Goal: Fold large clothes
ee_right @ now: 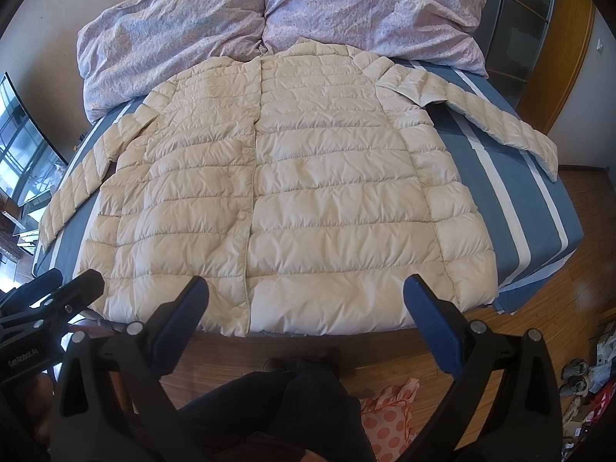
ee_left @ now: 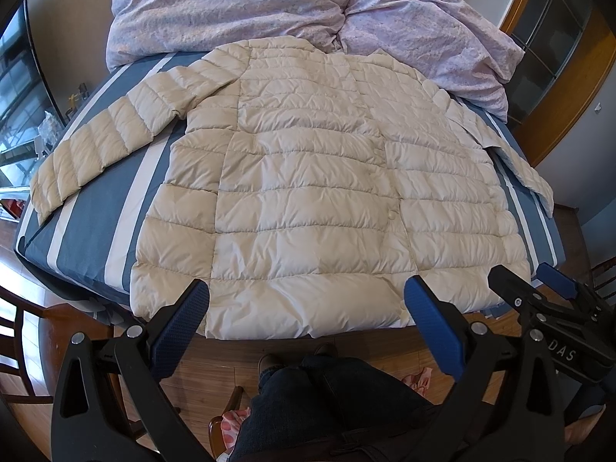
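Note:
A cream quilted down jacket (ee_left: 308, 192) lies flat, front up and buttoned, on the bed; it also shows in the right wrist view (ee_right: 285, 200). Both sleeves are spread out: one to the left (ee_left: 96, 150), one to the right (ee_right: 500, 119). Its hem hangs at the bed's near edge. My left gripper (ee_left: 306, 296) is open and empty, held just above and before the hem. My right gripper (ee_right: 306, 292) is open and empty, also just before the hem, to the right of the left one. The right gripper shows in the left view (ee_left: 535, 281).
The bed (ee_left: 92, 238) has a blue sheet with white stripes. A crumpled lilac duvet (ee_right: 269, 11) is piled at the head of the bed. The person's legs (ee_left: 327, 396) and wooden floor are below. A chair (ee_left: 23, 331) stands at left; clutter (ee_right: 585, 381) lies at the right.

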`<state>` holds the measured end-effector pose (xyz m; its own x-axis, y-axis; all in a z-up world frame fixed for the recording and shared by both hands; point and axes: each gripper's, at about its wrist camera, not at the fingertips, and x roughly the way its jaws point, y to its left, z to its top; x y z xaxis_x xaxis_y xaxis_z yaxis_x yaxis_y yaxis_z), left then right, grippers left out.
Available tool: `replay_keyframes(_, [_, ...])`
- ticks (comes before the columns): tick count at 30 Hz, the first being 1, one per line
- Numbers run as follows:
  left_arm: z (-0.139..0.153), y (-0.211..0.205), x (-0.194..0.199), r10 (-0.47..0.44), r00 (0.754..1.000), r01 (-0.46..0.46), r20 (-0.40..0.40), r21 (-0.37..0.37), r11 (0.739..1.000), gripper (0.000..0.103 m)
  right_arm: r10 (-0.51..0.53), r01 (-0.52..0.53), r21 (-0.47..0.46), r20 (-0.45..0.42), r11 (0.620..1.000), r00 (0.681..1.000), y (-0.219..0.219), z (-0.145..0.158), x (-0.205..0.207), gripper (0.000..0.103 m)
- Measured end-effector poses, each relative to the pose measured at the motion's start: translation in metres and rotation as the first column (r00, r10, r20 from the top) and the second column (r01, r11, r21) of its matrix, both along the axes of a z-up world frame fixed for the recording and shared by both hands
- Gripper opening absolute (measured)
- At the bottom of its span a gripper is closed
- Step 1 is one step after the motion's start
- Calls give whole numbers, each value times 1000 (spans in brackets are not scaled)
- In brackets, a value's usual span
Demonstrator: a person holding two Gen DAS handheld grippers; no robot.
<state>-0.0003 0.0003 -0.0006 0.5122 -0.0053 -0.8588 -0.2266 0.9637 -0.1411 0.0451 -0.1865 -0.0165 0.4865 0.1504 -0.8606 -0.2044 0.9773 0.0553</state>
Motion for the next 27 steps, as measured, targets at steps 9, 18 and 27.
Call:
replay_keyframes(9, [0,0,0,1,1000,-1,-1,-1,1000,102,-1,1,1,-1,1000,1000,1,1,0,101])
replay_keyframes(18, [1,6,-5,-1,1000,1,-2,-2,1000,102,-2,2,1,-2,1000,1000,2,0,1,101])
replay_keyframes(27, [1,5,-4,1,1000,-1,-4,-3,1000,102,-2,2,1,-3,1000,1000,2,0,1,101])
